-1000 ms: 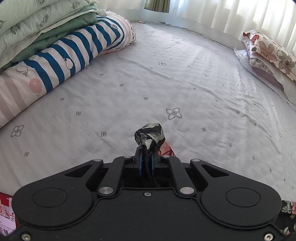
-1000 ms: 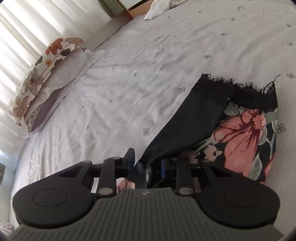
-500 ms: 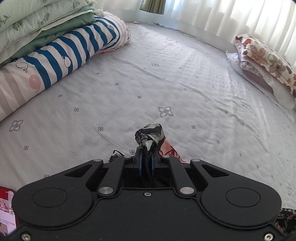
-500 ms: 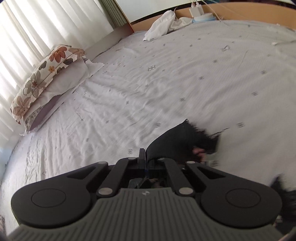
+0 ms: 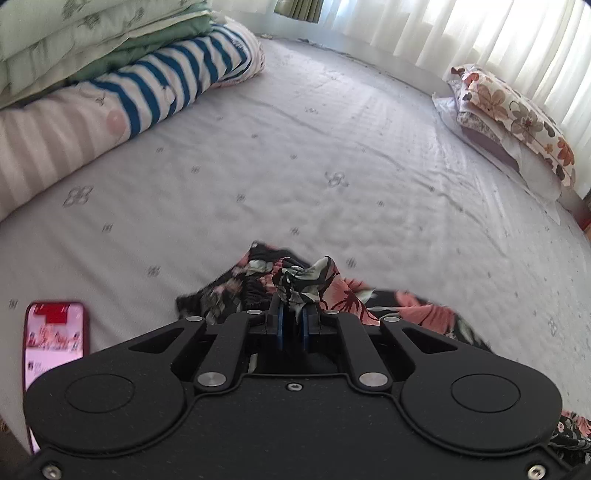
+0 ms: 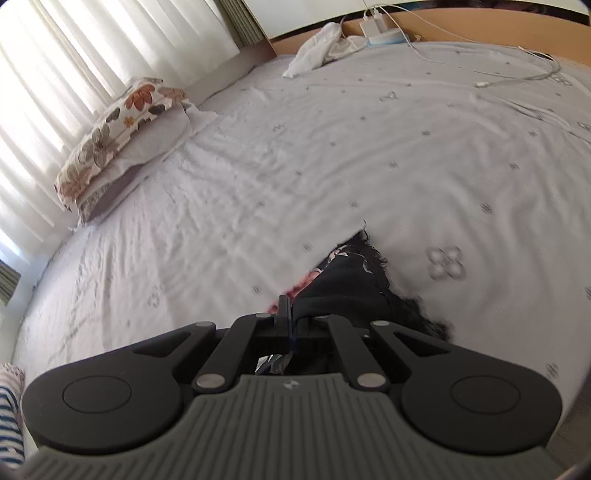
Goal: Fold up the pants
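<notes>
- Left gripper (image 5: 290,319): nearest in the left wrist view; both blue-padded fingers (image 5: 279,325) are pressed together on a bunched tuft of the pants (image 5: 421,314); the tuft stands up just beyond the fingertips.
- Pants, left wrist view: black fabric with pink and grey-green flowers; it spreads on the bed sheet (image 5: 332,147) to the left and right of the gripper; a further part shows at the near right edge, below the gripper body.
- Phone (image 5: 55,339): lies flat on the sheet at the near left, screen lit in red and white; it is apart from the pants.
- Right gripper (image 6: 291,321): nearest in the right wrist view; the fingers are pinched tight on a fold of the pants (image 6: 351,284); the dark plain side faces up here, with a frayed black edge on its far and right sides; a small strip of pink print shows at its left.
- Mid distance: the grey-white sheet with small flower motifs lies wrinkled across both views.
- Far left, left wrist view: a rolled blue-and-white striped quilt (image 5: 177,85) with green folded bedding (image 5: 92,33) stacked on it.
- Far right, left wrist view: a floral pillow (image 5: 517,118) on top of a second pillow, next to the white curtains (image 5: 480,33).
- Far, right wrist view: a white cloth (image 6: 321,44), a charger (image 6: 380,22) and white cables (image 6: 517,74) near the wooden headboard (image 6: 461,26).
</notes>
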The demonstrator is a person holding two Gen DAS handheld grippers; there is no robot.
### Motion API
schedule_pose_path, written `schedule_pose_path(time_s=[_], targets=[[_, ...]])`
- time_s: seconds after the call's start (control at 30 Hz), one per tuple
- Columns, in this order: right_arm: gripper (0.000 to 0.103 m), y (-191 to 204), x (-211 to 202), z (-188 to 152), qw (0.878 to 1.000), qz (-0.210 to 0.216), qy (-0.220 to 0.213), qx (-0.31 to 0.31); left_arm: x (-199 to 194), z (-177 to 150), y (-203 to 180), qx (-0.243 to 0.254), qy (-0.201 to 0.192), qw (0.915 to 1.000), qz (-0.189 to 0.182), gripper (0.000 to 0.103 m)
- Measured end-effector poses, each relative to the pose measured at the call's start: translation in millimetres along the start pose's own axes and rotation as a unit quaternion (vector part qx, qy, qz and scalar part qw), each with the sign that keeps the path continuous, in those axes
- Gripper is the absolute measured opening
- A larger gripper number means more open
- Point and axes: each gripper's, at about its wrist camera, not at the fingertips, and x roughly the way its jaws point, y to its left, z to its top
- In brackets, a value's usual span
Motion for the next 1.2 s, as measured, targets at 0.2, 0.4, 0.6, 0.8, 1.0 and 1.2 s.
schedule_pose_path(time_s=[0.2,0.4,0.6,0.8,1.0,1.2], targets=[[0.002,-44,0,-44,0.999,-0.017,0.038,0.012,-1,-35,27,-0.003,0.031,0.9992,0.023,0.009],[0.002,-61,-1,-67,0.998,-0.013,0.053,0.011,-2,-52,37,0.009,0.034,0.9978,0.055,0.009],[0.003,-68,5,-75,0.997,-0.018,0.068,0.006,3,-58,40,0.012,0.039,0.9961,0.078,0.009],[0.007,-70,7,-81,0.997,-0.016,0.070,-0.006,18,-64,37,0.021,0.053,0.9934,0.099,0.013],[0.056,-67,-3,-76,0.997,-0.004,0.068,-0.044,15,-60,34,0.026,0.034,0.9931,0.109,0.041],[0.059,-66,-33,-81,0.994,-0.015,0.042,-0.096,-12,-59,23,0.064,0.006,0.9931,0.098,0.050]])
